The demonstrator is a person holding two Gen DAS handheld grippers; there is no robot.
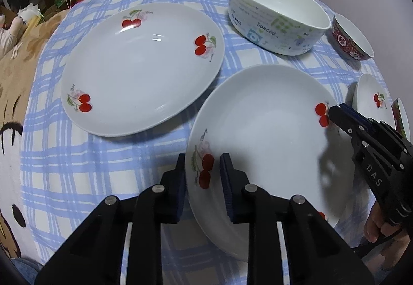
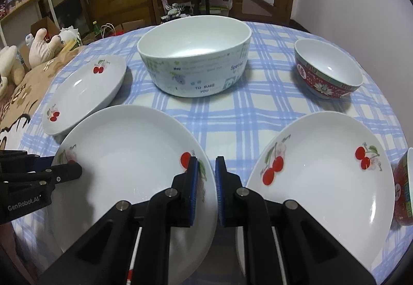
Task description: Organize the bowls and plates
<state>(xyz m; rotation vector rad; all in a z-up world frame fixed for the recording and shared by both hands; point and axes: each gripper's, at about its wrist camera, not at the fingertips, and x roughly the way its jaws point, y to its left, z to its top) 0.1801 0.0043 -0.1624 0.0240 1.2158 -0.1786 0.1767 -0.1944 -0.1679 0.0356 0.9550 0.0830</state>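
Blue-checked cloth [image 2: 232, 117] covers the table; the near plate [image 1: 271, 135] sits just before the big bowl [image 1: 278, 14], left tongs [image 1: 202, 181] and right tongs [image 2: 206, 181] both pinching opposite rims.

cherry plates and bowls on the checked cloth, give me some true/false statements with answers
1. Both claws grip the same white cherry-print plate, the left claw and right claw on opposite rims. True.
2. The big white bowl with printed words holds food. False: it is empty.
3. The red patterned bowl sits stacked inside the big bowl. False: it stands apart on the blue checked tablecloth.
4. Another cherry plate lies flat, untouched. True.
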